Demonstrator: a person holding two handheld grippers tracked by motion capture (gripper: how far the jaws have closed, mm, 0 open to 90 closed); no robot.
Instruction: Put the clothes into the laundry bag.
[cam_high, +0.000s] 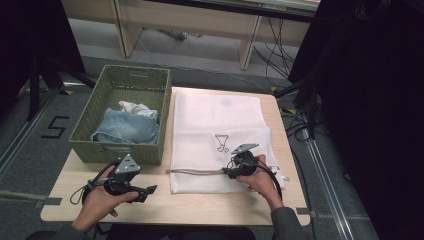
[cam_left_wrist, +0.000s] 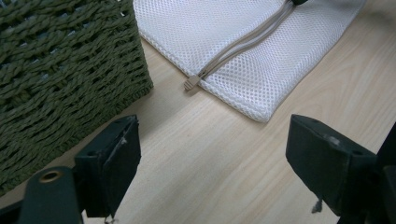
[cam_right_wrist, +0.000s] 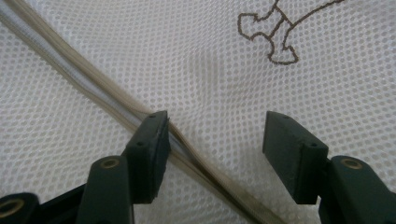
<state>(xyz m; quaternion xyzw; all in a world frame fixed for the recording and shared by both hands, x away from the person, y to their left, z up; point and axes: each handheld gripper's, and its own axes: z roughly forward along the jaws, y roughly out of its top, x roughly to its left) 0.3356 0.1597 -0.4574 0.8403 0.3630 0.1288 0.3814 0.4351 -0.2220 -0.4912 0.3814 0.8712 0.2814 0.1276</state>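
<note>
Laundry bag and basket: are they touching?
Apart. The left gripper view shows bare tabletop between the laundry bag and the basket.

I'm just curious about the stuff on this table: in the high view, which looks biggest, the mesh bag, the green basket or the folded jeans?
1. White mesh bag, largest.
2. Green woven basket, somewhat smaller.
3. Folded jeans inside the basket, clearly smallest.

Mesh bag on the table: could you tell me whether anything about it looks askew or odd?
Nothing stands out. The mesh bag lies flat and square on the table, its zipper closed as far as shows. The right gripper hovers open over the zipper; the basket stands upright beside the bag.
</note>
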